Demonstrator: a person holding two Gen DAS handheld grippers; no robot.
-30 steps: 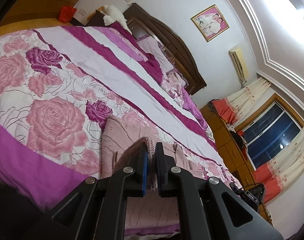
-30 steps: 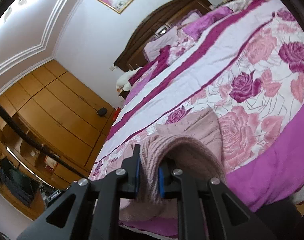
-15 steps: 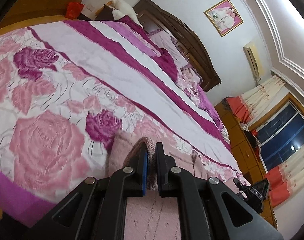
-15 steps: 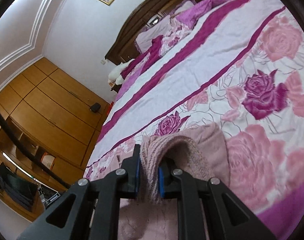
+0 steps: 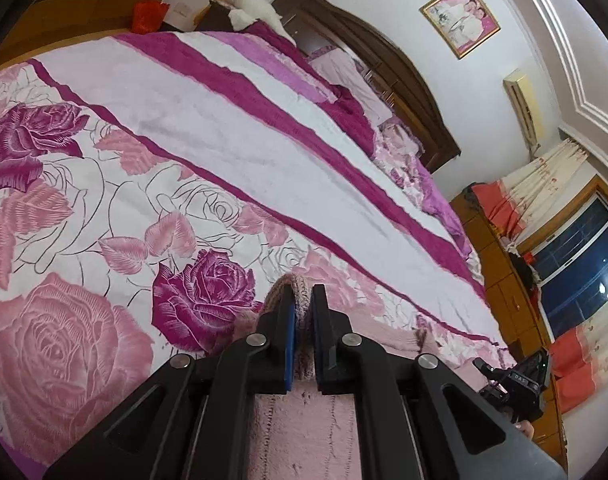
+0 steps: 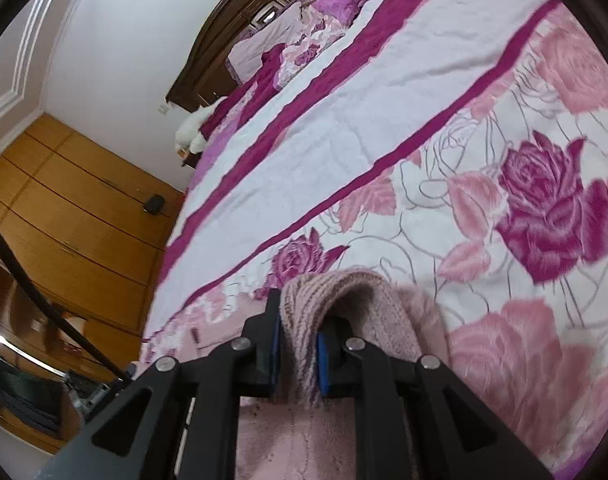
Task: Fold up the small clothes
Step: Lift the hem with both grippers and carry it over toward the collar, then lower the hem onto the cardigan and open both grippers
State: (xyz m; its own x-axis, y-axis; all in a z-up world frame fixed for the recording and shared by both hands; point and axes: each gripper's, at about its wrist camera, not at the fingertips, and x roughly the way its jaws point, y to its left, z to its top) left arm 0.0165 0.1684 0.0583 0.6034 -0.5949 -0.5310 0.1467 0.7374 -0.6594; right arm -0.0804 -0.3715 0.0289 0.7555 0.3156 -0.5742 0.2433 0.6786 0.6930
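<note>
A small pink knitted garment [image 5: 304, 432] lies on the rose-patterned bedspread [image 5: 103, 240]. My left gripper [image 5: 302, 300] is shut on a ribbed edge of the garment [image 5: 281, 286], which sticks out past the fingertips. My right gripper [image 6: 297, 312] is shut on another ribbed edge of the same garment [image 6: 344, 292], which humps up over the right finger and drapes down. The rest of the garment [image 6: 304, 440] runs under the gripper bodies and is mostly hidden.
The bedspread [image 6: 384, 120] stretches ahead to pillows [image 5: 400, 148] and a dark wooden headboard [image 5: 384, 60]. Wooden wardrobes [image 6: 63, 208] stand at the side. A window with curtains [image 5: 576, 264] is at the right. The other gripper's body [image 5: 516, 380] shows at the lower right.
Both grippers have moved forward over the bed with the garment's edges held. The purple border of the bedspread has dropped out of view behind them.
</note>
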